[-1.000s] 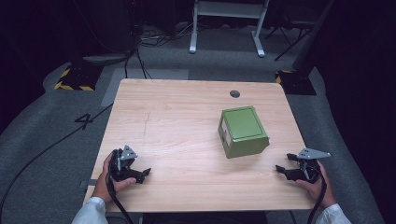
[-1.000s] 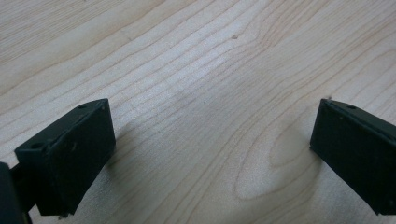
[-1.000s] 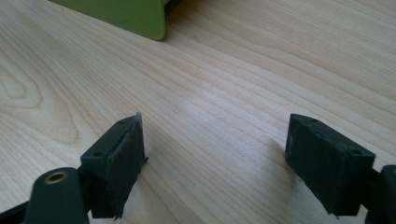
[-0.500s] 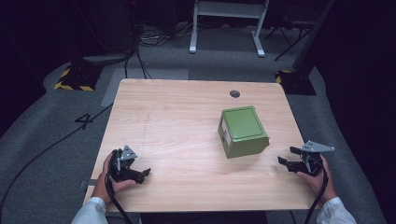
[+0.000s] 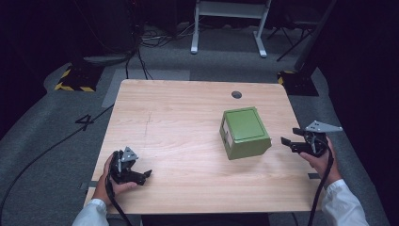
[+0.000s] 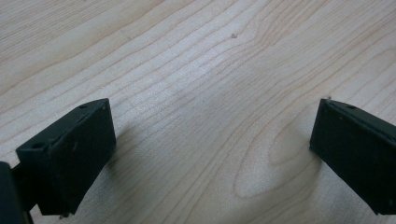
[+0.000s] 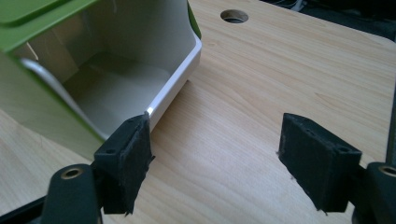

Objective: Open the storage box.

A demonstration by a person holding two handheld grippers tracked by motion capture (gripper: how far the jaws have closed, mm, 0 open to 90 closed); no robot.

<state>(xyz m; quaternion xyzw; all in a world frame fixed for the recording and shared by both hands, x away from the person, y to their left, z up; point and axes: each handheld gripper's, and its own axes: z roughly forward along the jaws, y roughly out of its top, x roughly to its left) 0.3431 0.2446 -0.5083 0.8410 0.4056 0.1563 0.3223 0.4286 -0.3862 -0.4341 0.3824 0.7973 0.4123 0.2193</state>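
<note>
Here, at the lower left of the high view, the left gripper point(image 5: 143, 175) rests on the near part of the wooden table point(image 5: 179, 136), held in the person's left hand point(image 5: 106, 181). In the left gripper view its jaws stand wide apart with only bare wood grain between them; they hold nothing. At the lower right of the high view, the right gripper point(image 5: 289, 139) is held in the right hand point(image 5: 320, 160) at the table's right edge, its grey three-cornered plate point(image 5: 322, 126) on top and its jaws pointing left toward the green box point(image 5: 244, 132). Its jaws have just been closing, yet they remain clearly parted, with nothing between them. In the right gripper view the box point(image 7: 93, 70) fills the upper left, its open side and pale interior facing the camera, just beyond the left jaw. Farther off, a round hole point(image 5: 236, 94) sits near the table's far edge, at centre right of the high view; beyond it stands a white frame point(image 5: 230, 23) on the grey floor point(image 5: 61, 132).
</note>
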